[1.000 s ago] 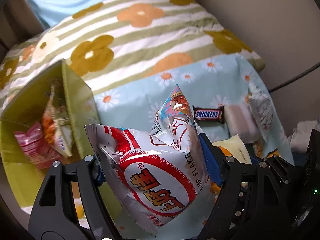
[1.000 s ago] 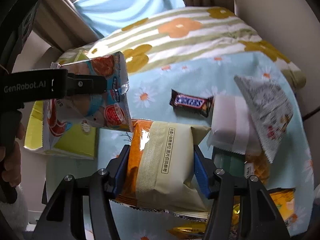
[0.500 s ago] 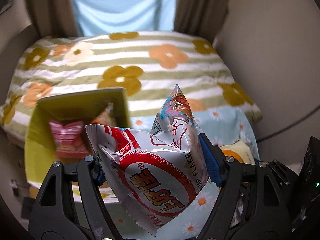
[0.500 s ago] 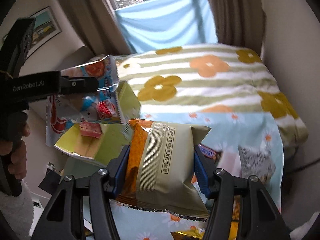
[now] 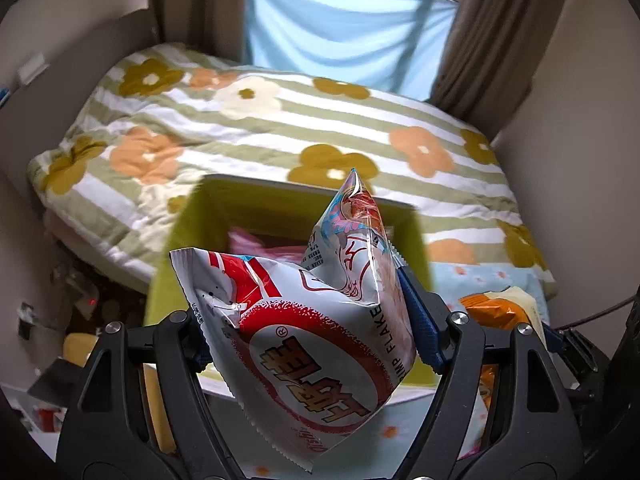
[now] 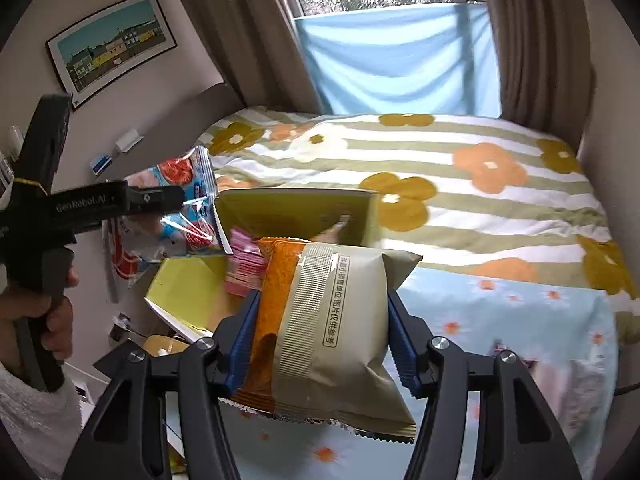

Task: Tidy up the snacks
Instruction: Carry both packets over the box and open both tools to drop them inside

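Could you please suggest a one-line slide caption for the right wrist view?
Right gripper holds an orange-and-beige snack bag near a yellow-green box; left gripper holds a shrimp flakes bag.

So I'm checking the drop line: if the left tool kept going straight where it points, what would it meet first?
Probably the open yellow-green box. The left tool, shut on the red-and-white snack bag, points down into it, where a pink packet lies. Depth is hard to judge.
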### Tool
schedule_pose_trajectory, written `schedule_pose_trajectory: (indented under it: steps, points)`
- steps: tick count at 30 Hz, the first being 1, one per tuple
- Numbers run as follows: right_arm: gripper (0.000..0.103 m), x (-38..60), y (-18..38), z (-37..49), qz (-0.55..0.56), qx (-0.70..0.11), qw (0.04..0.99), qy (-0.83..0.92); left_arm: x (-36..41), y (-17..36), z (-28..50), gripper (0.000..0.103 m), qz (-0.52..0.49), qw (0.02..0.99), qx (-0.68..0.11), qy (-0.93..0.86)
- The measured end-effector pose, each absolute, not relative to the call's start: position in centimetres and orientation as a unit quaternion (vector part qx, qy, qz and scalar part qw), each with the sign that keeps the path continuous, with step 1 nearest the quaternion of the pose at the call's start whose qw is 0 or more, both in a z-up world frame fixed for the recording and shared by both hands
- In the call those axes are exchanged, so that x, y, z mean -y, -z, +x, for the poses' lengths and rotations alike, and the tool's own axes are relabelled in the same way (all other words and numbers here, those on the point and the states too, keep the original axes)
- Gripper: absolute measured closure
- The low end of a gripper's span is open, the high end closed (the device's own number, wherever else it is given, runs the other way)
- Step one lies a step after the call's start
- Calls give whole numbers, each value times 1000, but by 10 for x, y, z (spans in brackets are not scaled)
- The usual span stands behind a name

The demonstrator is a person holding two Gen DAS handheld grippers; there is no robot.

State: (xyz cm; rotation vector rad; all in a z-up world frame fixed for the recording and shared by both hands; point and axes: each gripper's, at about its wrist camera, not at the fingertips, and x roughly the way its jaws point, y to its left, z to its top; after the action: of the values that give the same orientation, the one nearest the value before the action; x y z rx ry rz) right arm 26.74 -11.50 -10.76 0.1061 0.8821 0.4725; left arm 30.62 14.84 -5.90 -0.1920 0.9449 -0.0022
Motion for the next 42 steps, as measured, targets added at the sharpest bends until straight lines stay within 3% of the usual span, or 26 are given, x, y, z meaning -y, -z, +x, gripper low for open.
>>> schedule_pose_trajectory:
  steps: [9,20,23,25,42]
  points:
    - [48,35,132,293,59,-446,866,-217,-225,116,323,29,-86,875,-475,20]
    - [48,15,166,306,64,-476,863,-159,-213,173,353,29,-30,860,-502,84]
    - [48,18,173,313,69,-483,860,-151,-206,181,354,21,-15,863,-497,94]
    - [48,19,177,316,71,-486,858,-149,-201,188,353,0,-3,859,-504,95]
    - [48,25,187,322,59,-498,850,-161,-208,191,336,0,-32,852,-517,79]
